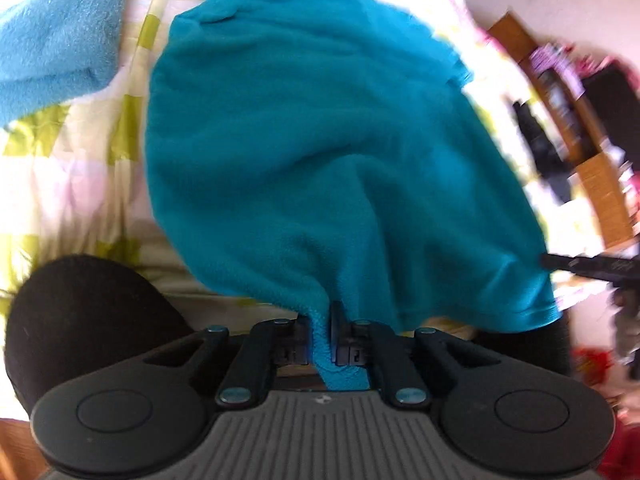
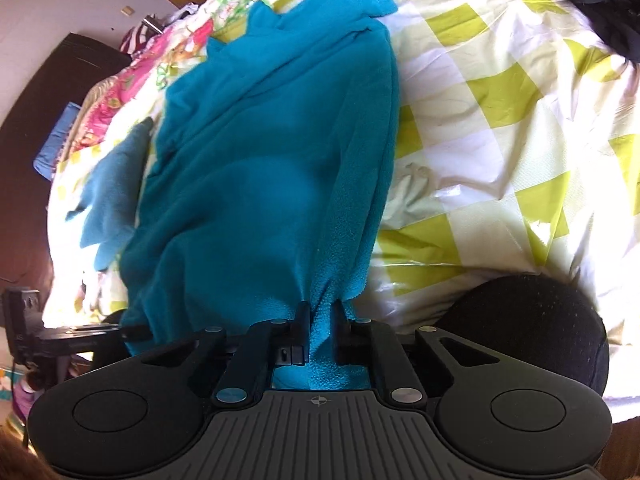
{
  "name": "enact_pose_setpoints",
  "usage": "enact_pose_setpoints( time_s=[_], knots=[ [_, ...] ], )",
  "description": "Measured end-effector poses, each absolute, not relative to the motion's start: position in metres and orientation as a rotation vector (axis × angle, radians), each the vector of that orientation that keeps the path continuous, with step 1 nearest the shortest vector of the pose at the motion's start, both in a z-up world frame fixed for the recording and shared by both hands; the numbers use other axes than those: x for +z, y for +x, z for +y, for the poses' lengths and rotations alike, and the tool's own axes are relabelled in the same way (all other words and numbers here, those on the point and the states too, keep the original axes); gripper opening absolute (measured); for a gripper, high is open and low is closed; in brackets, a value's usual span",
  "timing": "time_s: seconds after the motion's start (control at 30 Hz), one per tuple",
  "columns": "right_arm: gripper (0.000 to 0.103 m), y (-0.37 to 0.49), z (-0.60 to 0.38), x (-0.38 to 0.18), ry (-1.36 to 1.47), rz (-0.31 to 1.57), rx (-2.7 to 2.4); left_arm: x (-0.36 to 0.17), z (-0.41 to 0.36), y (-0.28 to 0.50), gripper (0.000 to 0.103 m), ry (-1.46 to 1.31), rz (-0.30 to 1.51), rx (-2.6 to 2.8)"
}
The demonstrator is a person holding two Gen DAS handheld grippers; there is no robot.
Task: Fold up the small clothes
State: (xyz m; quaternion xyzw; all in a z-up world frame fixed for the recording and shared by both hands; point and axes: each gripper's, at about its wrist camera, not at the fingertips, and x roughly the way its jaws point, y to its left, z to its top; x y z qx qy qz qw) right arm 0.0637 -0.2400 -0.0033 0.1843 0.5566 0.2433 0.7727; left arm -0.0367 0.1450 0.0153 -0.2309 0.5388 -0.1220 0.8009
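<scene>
A teal fleece garment [image 1: 320,140] lies stretched over a bed with a green and white checked cover [image 1: 80,176]. My left gripper [image 1: 320,322] is shut on the near edge of the fleece, with cloth bunched between its jaws. The same teal fleece garment [image 2: 272,168] fills the middle of the right wrist view, and my right gripper [image 2: 320,316] is shut on another part of its near edge. Far across the bed, the garment's other end lies flat. At the right edge of the left wrist view the other gripper's black body [image 1: 592,266] shows beside the hem.
A light blue towel [image 1: 52,36] lies at the upper left of the left wrist view. A dark garment [image 2: 600,4] sits at the far right corner of the checked cover [image 2: 500,120]. Floral bedding [image 2: 132,76] and wooden shelves [image 1: 580,128] border the bed.
</scene>
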Motion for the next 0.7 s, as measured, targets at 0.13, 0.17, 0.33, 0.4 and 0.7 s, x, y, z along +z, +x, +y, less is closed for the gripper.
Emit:
enact_pose_setpoints(
  time_s=[0.13, 0.17, 0.33, 0.4, 0.7],
  knots=[
    [0.009, 0.050, -0.254, 0.018, 0.492, 1.159, 0.563, 0.049, 0.165, -0.054, 0.021, -0.710, 0.953, -0.324],
    [0.008, 0.048, -0.260, 0.022, 0.540, 1.137, 0.570, 0.056, 0.170, -0.055, 0.021, -0.754, 0.901, -0.332],
    [0.004, 0.061, -0.265, 0.040, 0.762, 0.987, 0.620, 0.071, 0.190, -0.026, 0.021, -0.856, 0.761, -0.396],
    [0.004, 0.072, -0.260, 0.043, 0.740, 0.954, 0.610, 0.072, 0.197, -0.013, 0.021, -0.846, 0.744, -0.391],
    [0.009, 0.087, -0.239, -0.010, 0.506, 1.194, 0.329, 0.006, 0.184, -0.006, 0.022, -0.685, 1.049, -0.271]
  ],
)
